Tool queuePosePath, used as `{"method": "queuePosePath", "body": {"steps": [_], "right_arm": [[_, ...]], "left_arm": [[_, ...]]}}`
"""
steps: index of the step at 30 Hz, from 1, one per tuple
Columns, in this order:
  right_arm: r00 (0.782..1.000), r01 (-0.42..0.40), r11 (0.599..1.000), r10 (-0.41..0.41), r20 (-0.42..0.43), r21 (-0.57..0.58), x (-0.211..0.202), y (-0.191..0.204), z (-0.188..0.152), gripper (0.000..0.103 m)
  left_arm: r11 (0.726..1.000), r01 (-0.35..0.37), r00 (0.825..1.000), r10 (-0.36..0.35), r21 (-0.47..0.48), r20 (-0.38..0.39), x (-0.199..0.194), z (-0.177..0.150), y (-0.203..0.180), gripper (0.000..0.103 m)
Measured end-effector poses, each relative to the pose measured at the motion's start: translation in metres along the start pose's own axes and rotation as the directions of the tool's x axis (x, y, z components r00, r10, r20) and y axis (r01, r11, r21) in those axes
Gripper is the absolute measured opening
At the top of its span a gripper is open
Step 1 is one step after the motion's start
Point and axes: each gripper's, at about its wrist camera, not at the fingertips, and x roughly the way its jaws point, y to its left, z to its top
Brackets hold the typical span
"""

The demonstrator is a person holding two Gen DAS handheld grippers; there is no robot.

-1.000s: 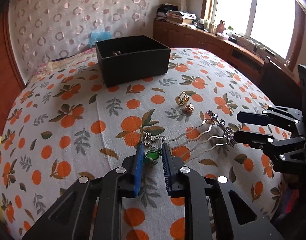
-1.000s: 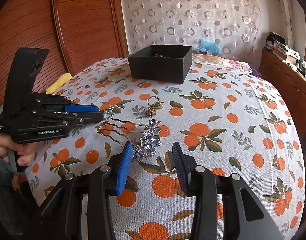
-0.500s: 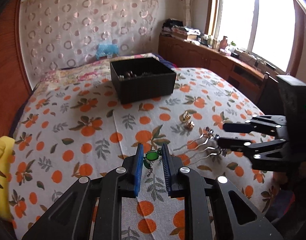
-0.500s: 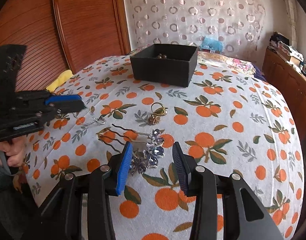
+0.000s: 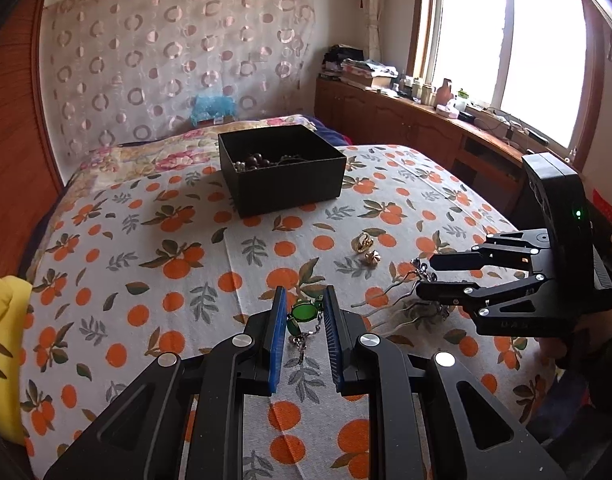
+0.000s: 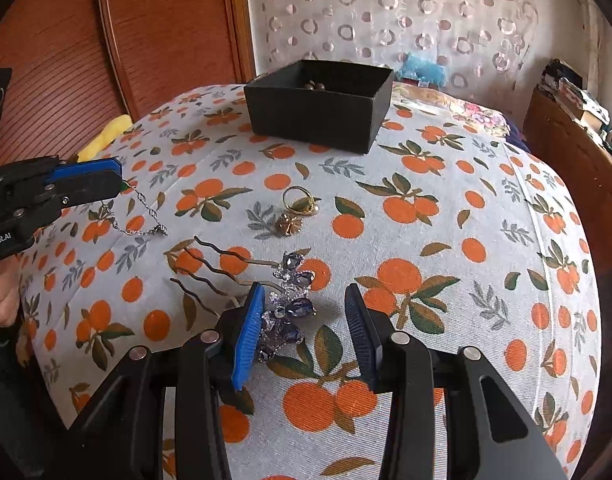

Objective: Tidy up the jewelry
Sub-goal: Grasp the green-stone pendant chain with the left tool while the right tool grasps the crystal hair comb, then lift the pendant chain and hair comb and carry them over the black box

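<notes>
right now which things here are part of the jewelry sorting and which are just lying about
Part of the job:
green necklace in the left gripper
hair comb between the right gripper jaws
gold rings
black box

Just lying about:
yellow cloth
blue toy
windowsill clutter

— What covers the bed (image 5: pixel 118 240)?
— White cloth printed with oranges and green leaves.
— And the jewellery?
— Green-stoned necklace (image 5: pixel 304 314), purple-gemmed hair comb (image 6: pixel 284 312), gold rings (image 6: pixel 300 202), black box (image 5: pixel 284 178). Blue-padded tongs.
</notes>
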Motion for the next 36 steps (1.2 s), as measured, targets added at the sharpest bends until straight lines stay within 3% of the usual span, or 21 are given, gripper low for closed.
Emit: {"method": "queuePosePath", "body": {"steps": [4, 15, 36], "right_arm": [[0.998, -0.060, 0.998, 0.060, -0.009, 0.000, 0.001, 0.000, 0.000, 0.029], [0.997, -0.057, 0.998, 0.056, 0.052, 0.015, -0.017, -0.012, 0.005, 0.027], [0.987, -0.018, 1.000, 0.020, 0.158, -0.013, -0.035, -0.022, 0.055, 0.027]], "left_arm": [[1.000, -0.001, 1.000, 0.001, -0.003, 0.003, 0.000, 0.000, 0.000, 0.017], [1.000, -0.013, 1.000, 0.013, -0.013, 0.028, -0.006, 0.005, 0.004, 0.017], [0.998, -0.062, 0.991, 0.061, 0.007, 0.122, -0.025, 0.052, 0.021, 0.017]]}}
